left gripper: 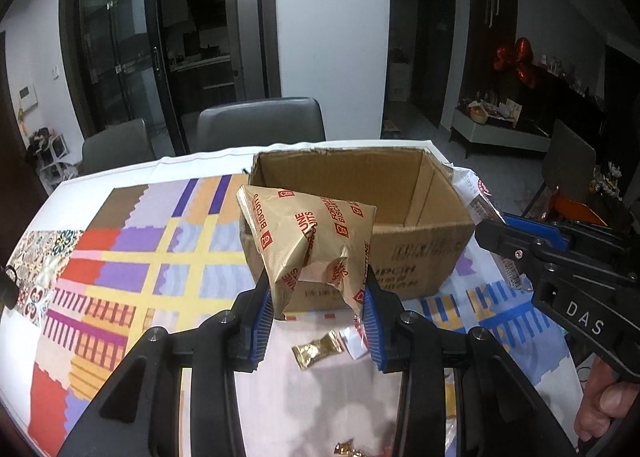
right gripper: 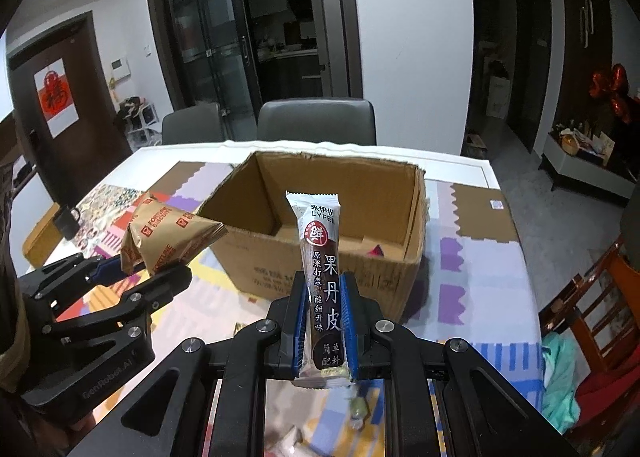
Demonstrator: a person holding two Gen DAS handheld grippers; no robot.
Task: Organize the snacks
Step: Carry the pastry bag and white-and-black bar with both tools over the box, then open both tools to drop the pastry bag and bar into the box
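An open cardboard box (left gripper: 424, 241) stands on the table; it also shows in the right wrist view (right gripper: 412, 253). My left gripper (left gripper: 320, 317) is shut on a gold Fortune Biscuits bag (left gripper: 308, 237) and holds it in front of the box's near wall, above the table. The bag (right gripper: 164, 237) and left gripper (right gripper: 140, 277) also show at left in the right wrist view. My right gripper (right gripper: 324, 317) is shut on a long dark fruit-leather bar (right gripper: 322, 281), upright before the box. The right gripper (left gripper: 520, 241) shows at right in the left wrist view.
A patchwork cloth (left gripper: 132, 257) covers the table. Small gold and white wrapped candies (left gripper: 318, 349) lie below the left gripper. A black mug (right gripper: 66, 221) stands at far left. Grey chairs (left gripper: 260, 121) are behind the table, a wooden chair (right gripper: 592, 321) at right.
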